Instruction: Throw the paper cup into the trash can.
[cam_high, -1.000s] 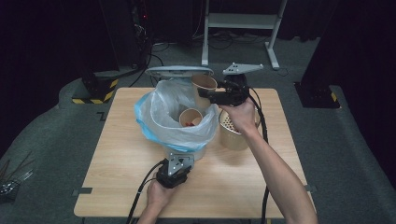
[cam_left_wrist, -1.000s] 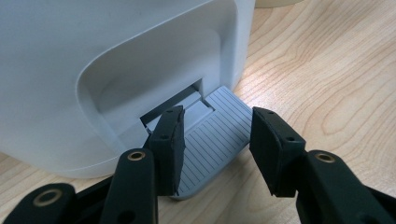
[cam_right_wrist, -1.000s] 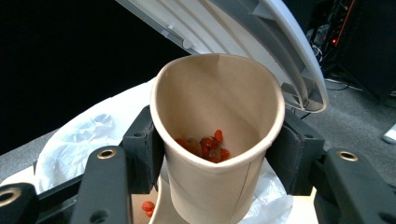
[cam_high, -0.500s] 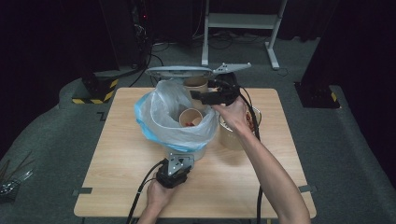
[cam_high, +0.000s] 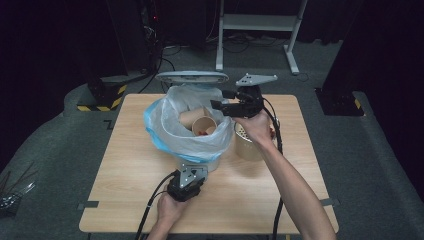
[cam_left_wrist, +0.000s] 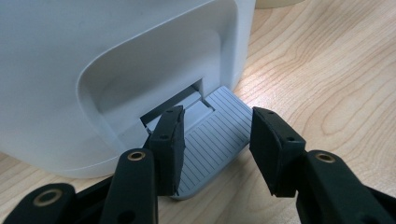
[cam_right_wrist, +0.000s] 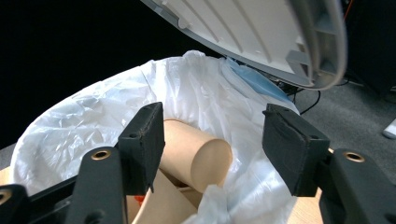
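Note:
A white pedal bin (cam_left_wrist: 93, 60) lined with a clear plastic bag (cam_high: 170, 130) stands mid-table, its lid (cam_high: 191, 76) raised. My left gripper (cam_high: 192, 169) sits at the bin's foot. Its open jaws (cam_left_wrist: 218, 123) rest over the grey ribbed pedal (cam_left_wrist: 210, 149). My right gripper (cam_high: 216, 105) hovers over the bag's right rim. Its jaws (cam_right_wrist: 215, 140) have just been closing with nothing between them, and still stand apart. A brown paper cup (cam_right_wrist: 201, 158) lies on its side in the bag. Another cup (cam_high: 204, 126) stands upright there with something orange inside.
A pale perforated cup or container (cam_high: 247, 145) stands on the wooden table (cam_high: 310, 190) right of the bin, under my right wrist. A metal stand (cam_high: 260, 25) and cables are on the dark floor behind the table.
The brown cup that the right gripper held over the back of the bin now lies in the bag. The right gripper has shifted slightly. The left gripper has stayed at the pedal.

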